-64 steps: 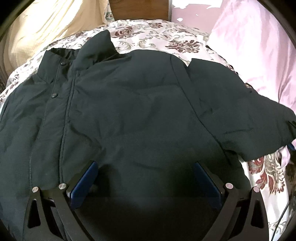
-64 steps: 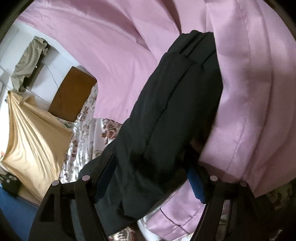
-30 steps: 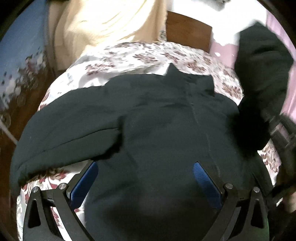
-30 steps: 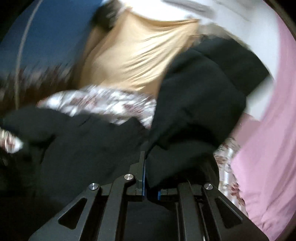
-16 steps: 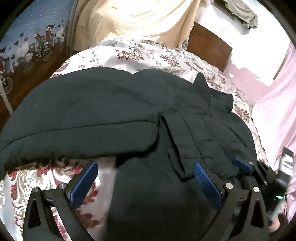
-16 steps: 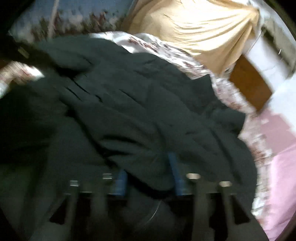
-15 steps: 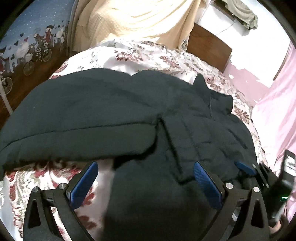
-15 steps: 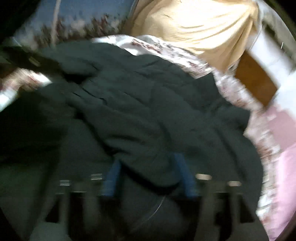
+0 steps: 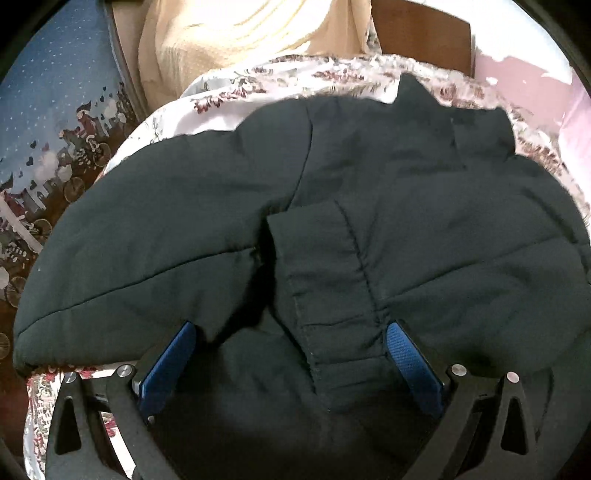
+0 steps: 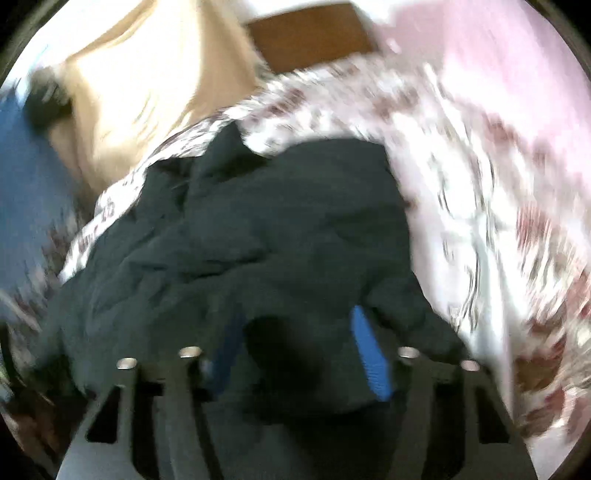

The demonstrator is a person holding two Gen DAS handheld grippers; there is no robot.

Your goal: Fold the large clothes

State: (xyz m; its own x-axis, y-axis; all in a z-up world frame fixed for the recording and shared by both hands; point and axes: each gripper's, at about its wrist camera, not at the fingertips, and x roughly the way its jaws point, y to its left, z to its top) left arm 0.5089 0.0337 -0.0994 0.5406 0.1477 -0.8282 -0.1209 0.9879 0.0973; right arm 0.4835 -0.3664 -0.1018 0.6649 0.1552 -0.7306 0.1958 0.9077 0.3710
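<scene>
**Dark jacket spread on the bed, both grippers over it**

The dark padded jacket (image 9: 406, 229) lies across the bed (image 9: 221, 92), which wears a floral cover, its collar (image 9: 476, 125) toward the wooden headboard (image 9: 421, 33). One sleeve (image 9: 155, 236) stretches toward the bed's left edge; the other is folded over the chest, its cuff (image 9: 317, 266) lying near the middle of the body.

The left gripper (image 9: 288, 365) hangs just above the jacket with its blue pads (image 9: 168, 365) wide apart, the folded cuff between them and nothing gripped.

The right gripper (image 10: 299, 354) appears in a blurred view low over the jacket (image 10: 277, 229), near the bed's right edge. Its jaws have just been closing and stand partly apart; dark fabric lies between the pads (image 10: 371, 354), but the blur hides whether they press on it. A cream blanket (image 9: 236, 33) hangs beyond the bed's far left corner.
</scene>
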